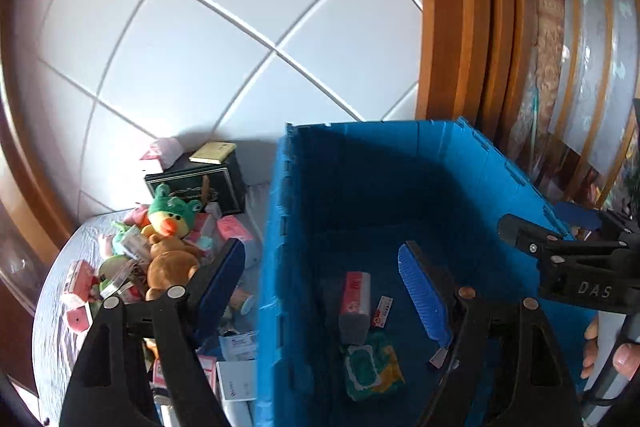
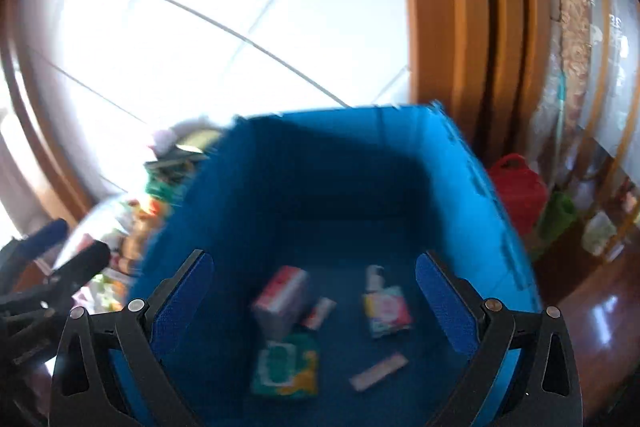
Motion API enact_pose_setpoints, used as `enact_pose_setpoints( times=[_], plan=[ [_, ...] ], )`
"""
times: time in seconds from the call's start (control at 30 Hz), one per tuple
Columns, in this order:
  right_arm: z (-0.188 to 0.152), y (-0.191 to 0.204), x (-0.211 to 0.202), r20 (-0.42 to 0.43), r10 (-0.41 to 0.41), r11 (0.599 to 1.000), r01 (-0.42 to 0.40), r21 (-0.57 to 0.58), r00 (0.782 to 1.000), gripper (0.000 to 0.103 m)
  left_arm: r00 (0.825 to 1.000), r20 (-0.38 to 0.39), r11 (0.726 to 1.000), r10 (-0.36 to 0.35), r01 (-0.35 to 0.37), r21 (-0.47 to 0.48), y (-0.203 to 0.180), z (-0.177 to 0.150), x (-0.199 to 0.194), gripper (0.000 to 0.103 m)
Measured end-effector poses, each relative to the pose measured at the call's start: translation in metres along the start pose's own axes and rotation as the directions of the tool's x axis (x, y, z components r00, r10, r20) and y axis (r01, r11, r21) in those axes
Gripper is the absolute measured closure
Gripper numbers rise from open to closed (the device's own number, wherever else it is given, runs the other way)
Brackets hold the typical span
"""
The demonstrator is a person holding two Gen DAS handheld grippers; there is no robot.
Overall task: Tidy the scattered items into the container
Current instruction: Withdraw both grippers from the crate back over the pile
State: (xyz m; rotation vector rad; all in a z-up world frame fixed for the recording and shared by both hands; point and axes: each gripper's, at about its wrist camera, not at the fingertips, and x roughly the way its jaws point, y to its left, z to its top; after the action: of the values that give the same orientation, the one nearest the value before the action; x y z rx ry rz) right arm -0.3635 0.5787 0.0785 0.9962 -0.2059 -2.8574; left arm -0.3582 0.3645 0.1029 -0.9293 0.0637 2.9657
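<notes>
Both your left gripper (image 1: pixel 322 281) and right gripper (image 2: pixel 314 297) gape empty over the blue crate (image 1: pixel 400 187); reaching back carelessly, you risk clipping its wall or toppling the plush duck (image 1: pixel 170 227) pile.

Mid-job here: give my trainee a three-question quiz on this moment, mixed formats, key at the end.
1. True or false: the left gripper holds a plush toy between its fingers.
2. Where does the green wipes pack lie? A) on the table B) on the blue crate floor C) on the black box
3. Fill in: the duck plush wears a ____ frog hat.

Key: 1 false, both the left gripper and the right gripper are open and empty; 2 B; 3 green.
</notes>
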Motion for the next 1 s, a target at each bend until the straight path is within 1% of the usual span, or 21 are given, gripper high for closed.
enact_pose_setpoints(
  times=[0.07,0.1,0.13,0.2,0.3,0.47,0.57,0.63,0.7,0.77,0.8,0.87,0.93,1.0],
  plan=[
    [-0.004,0.017,-0.013,0.039,0.047,0.999,-0.047,-0.012,0.998,0.000,0.999,0.017,0.999,0.040,-0.039,-0.024,0.017,-0.012,-0.014,0.012],
    [-0.008,0.027,-0.017,0.050,0.071,0.997,-0.071,-0.019,0.996,0.000,0.998,0.022,0.997,0.063,-0.062,-0.041,0.027,-0.019,-0.019,0.005],
    [-0.011,0.038,-0.020,0.058,0.095,0.995,-0.093,-0.027,0.994,0.000,0.996,0.028,0.995,0.090,-0.088,-0.056,0.038,-0.027,-0.024,0.003],
    [-0.018,0.060,-0.022,0.069,0.140,0.990,-0.137,-0.042,0.988,0.000,0.989,0.030,0.987,0.143,-0.141,-0.079,0.060,-0.041,-0.029,0.003],
    [-0.028,0.094,-0.022,0.086,0.203,0.979,-0.199,-0.055,0.975,0.000,0.974,0.023,0.969,0.223,-0.220,-0.113,0.099,-0.062,-0.035,0.003],
    [-0.042,0.162,-0.020,0.103,0.267,0.962,-0.259,-0.089,0.958,0.000,0.954,0.019,0.938,0.298,-0.290,-0.190,0.175,-0.095,-0.049,0.003],
    [-0.054,0.208,-0.013,0.085,0.310,0.948,-0.300,-0.109,0.947,0.000,0.944,0.006,0.923,0.331,-0.323,-0.211,0.225,-0.117,-0.057,0.003],
    [-0.065,0.242,-0.005,0.073,0.332,0.939,-0.322,-0.117,0.941,0.000,0.939,-0.014,0.921,0.343,-0.339,-0.194,0.261,-0.135,-0.057,0.003],
    [-0.075,0.273,0.003,0.056,0.344,0.934,-0.336,-0.119,0.937,0.000,0.926,-0.041,0.912,0.375,-0.376,-0.162,0.296,-0.151,-0.055,0.002],
    [-0.087,0.304,0.012,0.032,0.344,0.934,-0.339,-0.115,0.938,0.000,0.913,-0.064,0.900,0.404,-0.409,-0.149,0.333,-0.169,-0.052,0.002],
    [-0.094,0.317,0.018,0.020,0.341,0.935,-0.337,-0.109,0.940,0.000,0.912,-0.078,0.900,0.402,-0.409,-0.151,0.351,-0.177,-0.050,0.002],
    [-0.108,0.343,0.034,-0.008,0.337,0.937,-0.336,-0.092,0.941,0.000,0.918,-0.106,0.906,0.382,-0.394,-0.154,0.385,-0.194,-0.046,0.003],
    [-0.123,0.365,0.049,-0.036,0.330,0.941,-0.332,-0.071,0.943,0.000,0.918,-0.127,0.908,0.375,-0.391,-0.148,0.412,-0.207,-0.041,0.002],
    [-0.135,0.377,0.063,-0.060,0.310,0.948,-0.313,-0.056,0.949,0.000,0.917,-0.148,0.908,0.371,-0.391,-0.147,0.435,-0.219,-0.031,0.002]
  ],
)
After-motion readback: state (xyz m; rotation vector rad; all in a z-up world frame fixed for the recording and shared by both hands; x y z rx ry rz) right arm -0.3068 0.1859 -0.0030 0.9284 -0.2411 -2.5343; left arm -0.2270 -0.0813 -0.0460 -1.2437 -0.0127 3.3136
